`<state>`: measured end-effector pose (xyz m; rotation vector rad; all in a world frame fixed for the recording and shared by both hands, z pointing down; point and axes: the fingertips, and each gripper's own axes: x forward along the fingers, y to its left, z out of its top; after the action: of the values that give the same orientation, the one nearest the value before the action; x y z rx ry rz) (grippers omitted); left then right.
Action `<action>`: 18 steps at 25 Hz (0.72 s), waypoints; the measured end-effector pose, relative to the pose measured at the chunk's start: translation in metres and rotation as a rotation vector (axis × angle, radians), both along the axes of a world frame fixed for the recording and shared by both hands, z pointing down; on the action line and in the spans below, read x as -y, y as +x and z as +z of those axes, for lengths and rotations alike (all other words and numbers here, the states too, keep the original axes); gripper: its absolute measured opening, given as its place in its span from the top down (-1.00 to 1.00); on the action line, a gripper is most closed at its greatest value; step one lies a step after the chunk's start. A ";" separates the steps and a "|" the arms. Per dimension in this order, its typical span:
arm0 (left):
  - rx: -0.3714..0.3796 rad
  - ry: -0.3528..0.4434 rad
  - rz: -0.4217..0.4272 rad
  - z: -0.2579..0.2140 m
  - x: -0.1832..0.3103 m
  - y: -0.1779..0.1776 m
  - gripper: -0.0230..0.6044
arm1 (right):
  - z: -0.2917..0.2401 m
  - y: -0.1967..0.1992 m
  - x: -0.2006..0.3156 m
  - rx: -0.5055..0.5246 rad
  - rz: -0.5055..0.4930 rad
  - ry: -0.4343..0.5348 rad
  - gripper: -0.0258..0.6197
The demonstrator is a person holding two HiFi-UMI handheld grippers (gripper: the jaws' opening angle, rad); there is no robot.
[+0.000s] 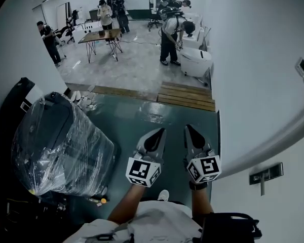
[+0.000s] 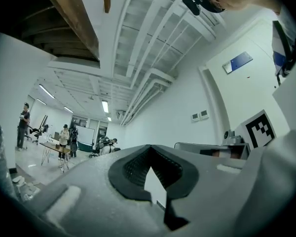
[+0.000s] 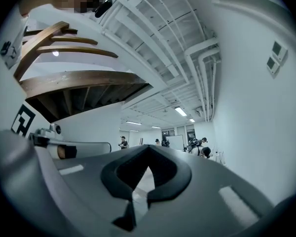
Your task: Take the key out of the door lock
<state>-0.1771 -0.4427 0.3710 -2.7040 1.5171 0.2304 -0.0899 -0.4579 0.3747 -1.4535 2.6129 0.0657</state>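
Head view: the lock plate (image 1: 266, 173) sits on the white door (image 1: 263, 110). A thin piece (image 1: 262, 189) hangs just under the plate. It may be the key, but it is too small to tell. The left gripper (image 1: 158, 133) and right gripper (image 1: 190, 130) are held side by side over the green floor (image 1: 137, 120), both left of the lock plate and well apart from it. Their tips point out into the room, not at the plate. Both pairs of jaws look pressed together with nothing in them. A plastic-wrapped bundle (image 1: 61, 146) stands far left of the plate.

Left gripper view: the left gripper (image 2: 149, 152) has its jaws pressed together and holds nothing. Only wall shows through the gap in the pads. The lock plate is not in this view. Ahead are the ceiling, people at a worktop (image 2: 54, 146) and wall switches (image 2: 201, 115).

Right gripper view: the right gripper (image 3: 149, 151) also has its jaws pressed together on nothing. It looks down the room past a wooden stair underside (image 3: 79, 80), and neither plate nor key shows.

By my reading the task has not begun. Neither gripper has turned toward the lock plate, reached the key, gripped it or drawn it out.
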 end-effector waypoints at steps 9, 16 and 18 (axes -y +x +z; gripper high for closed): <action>0.064 -0.085 0.303 0.038 0.070 0.159 0.93 | 0.033 0.129 0.039 0.031 0.254 -0.067 0.90; 0.041 -0.079 0.620 0.045 0.108 0.320 0.92 | 0.039 0.291 0.031 -0.098 0.690 -0.059 0.90; 0.034 -0.074 0.734 0.044 0.112 0.371 0.92 | 0.036 0.339 0.025 -0.101 0.815 -0.062 0.90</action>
<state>0.1944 -0.5549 0.4145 -3.1741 0.4672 0.1375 0.2492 -0.4829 0.4104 -2.4783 1.9147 0.1481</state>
